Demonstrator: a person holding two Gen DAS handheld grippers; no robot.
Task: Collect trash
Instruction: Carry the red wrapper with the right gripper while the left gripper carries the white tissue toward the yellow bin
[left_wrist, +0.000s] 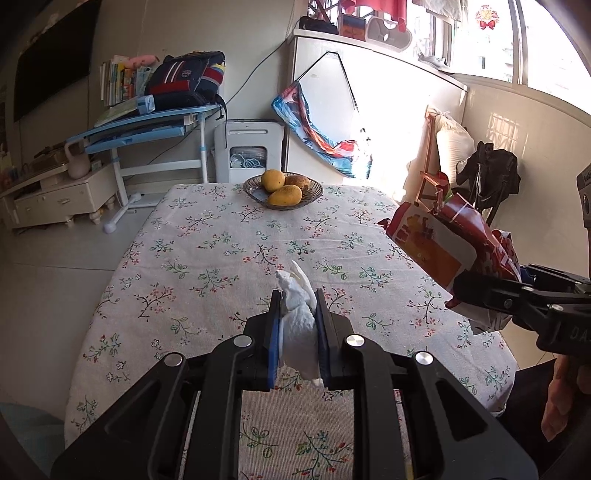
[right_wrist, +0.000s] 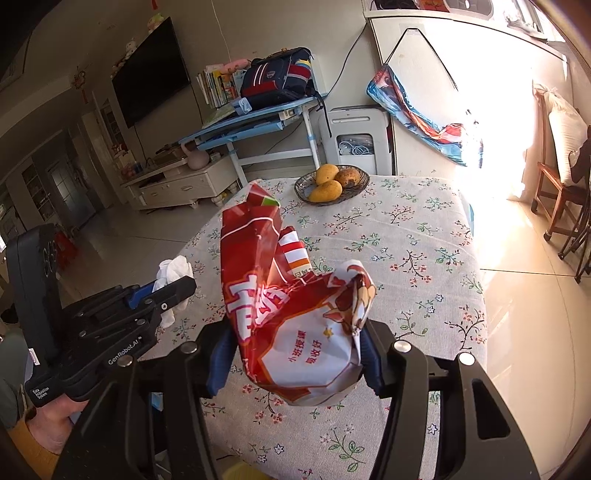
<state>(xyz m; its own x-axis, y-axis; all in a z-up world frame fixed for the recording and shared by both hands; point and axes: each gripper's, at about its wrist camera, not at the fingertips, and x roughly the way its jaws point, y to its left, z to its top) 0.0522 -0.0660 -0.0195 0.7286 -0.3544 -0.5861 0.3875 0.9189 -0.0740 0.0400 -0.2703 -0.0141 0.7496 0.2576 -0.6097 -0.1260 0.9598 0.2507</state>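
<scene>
the left gripper (left_wrist: 298, 314) is clenched on a crumpled white paper tissue (left_wrist: 297, 317), which sits pinched between the blue pads with its twisted top sticking up past the fingertips and a tail hanging below them. it is lifted off the table with the floral-print cloth (left_wrist: 207, 258), hovering over the near half of it. the right gripper (right_wrist: 291, 354) is grasping a crushed red and white printed paper wrapper (right_wrist: 295, 314), bulky, its upper part standing free above the jaws, held above the table's near edge toward the right side. at the far edge, near the middle, a dark woven bowl holding yellow mangoes (left_wrist: 282, 190) rests untouched; it looks like no trash. no other litter shows on the cloth, and no bin is visible in either view, so the drop-off remains to be found.

risks, as i judge them: the wrapper is springy and gripped only at its lower bulge, so a quick swing could let it slip or unfold out of the jaws. the tissue is soft and thin; its loose tail may tear or snag. the two grippers are near each other and could collide.
</scene>
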